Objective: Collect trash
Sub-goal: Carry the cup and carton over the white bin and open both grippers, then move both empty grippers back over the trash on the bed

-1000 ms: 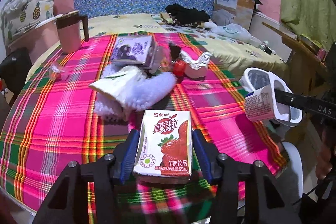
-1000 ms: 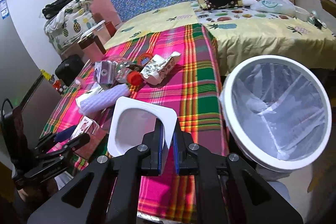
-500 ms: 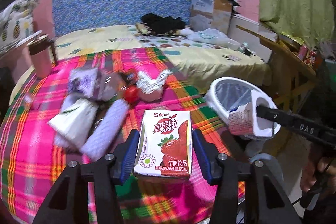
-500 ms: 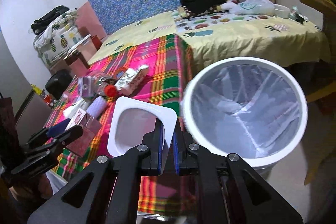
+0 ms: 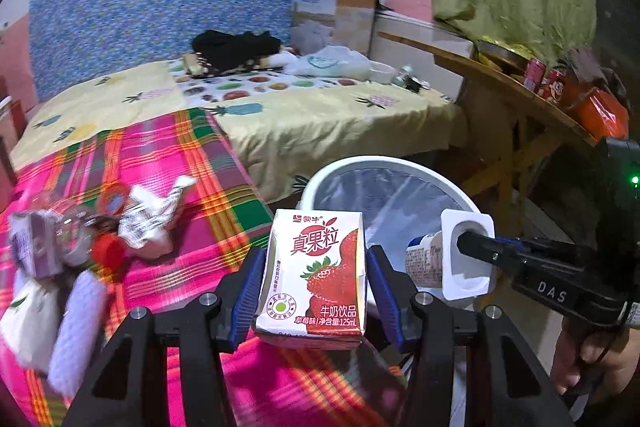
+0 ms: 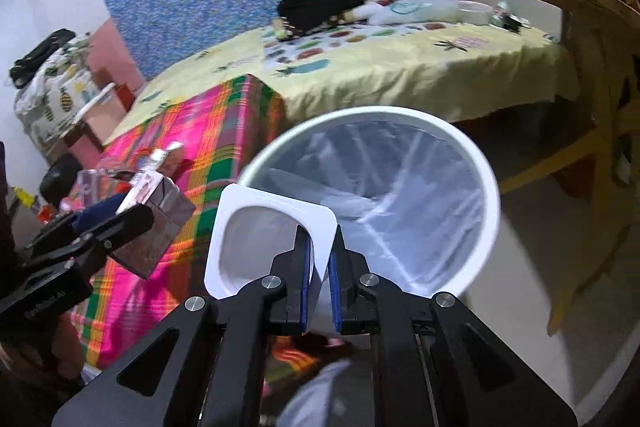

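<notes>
The bin fills the middle of the right wrist view, white rim up, clear liner inside, standing on the floor just beside the plaid surface. Both loads are at its near edge, so the step looks like the drop.

Left hand-held gripper, lower centre of its view: jaws part-way apart and clamped on the flat sides of the carton. Carton upright, long axis vertical in the frame, strawberry face toward the camera, top tilted toward the bin. It sits over the surface's corner, just short of the rim, so I'd carry it out past the rim before letting go.

Right hand-held gripper, bottom centre: jaws nearly together, pinching one wall of the cup. Its mouth faces the camera and its axis runs along the fingers, base toward the liner. It overlaps the rim at lower left, so push further in, or it may catch the edge.

More trash lies on the surface at left.
</notes>
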Demonstrator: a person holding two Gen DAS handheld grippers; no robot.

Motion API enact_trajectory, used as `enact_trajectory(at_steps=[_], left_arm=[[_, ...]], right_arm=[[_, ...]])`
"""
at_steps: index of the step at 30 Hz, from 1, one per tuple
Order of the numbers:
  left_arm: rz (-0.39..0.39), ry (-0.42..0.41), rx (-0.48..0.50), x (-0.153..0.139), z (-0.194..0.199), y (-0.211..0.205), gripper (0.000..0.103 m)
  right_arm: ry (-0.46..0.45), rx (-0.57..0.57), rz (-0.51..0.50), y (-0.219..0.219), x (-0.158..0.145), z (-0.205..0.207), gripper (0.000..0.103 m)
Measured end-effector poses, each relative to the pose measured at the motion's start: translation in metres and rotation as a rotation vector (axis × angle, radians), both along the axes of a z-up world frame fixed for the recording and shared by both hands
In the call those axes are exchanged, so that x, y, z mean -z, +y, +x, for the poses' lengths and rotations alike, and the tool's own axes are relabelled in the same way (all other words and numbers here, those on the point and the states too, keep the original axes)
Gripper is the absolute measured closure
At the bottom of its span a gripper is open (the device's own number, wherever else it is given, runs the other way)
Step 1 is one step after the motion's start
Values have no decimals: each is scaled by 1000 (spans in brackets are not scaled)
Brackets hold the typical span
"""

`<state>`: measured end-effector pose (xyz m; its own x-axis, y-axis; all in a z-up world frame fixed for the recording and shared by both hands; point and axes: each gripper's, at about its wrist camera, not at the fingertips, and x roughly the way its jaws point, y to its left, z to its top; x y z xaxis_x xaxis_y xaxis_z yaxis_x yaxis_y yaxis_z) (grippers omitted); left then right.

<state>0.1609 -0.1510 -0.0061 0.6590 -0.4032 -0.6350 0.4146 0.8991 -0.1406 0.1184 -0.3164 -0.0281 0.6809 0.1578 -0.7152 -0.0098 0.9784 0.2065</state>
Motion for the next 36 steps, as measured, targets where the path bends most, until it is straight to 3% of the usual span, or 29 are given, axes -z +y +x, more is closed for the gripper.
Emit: enact_trajectory(at_steps=[13, 16, 20, 36], left_arm=[[17, 63, 114, 25, 22, -42, 50], [17, 73, 128, 27, 27, -47, 50], [7, 67, 128, 27, 28, -48, 43], [-53, 23, 100, 11, 21, -34, 41]], right_arm=[[88, 45, -69, -19, 14, 4, 94], [98, 54, -74, -23, 17, 5, 85], [93, 65, -75, -25, 15, 4, 76], [34, 64, -60, -20, 4, 1, 74]])
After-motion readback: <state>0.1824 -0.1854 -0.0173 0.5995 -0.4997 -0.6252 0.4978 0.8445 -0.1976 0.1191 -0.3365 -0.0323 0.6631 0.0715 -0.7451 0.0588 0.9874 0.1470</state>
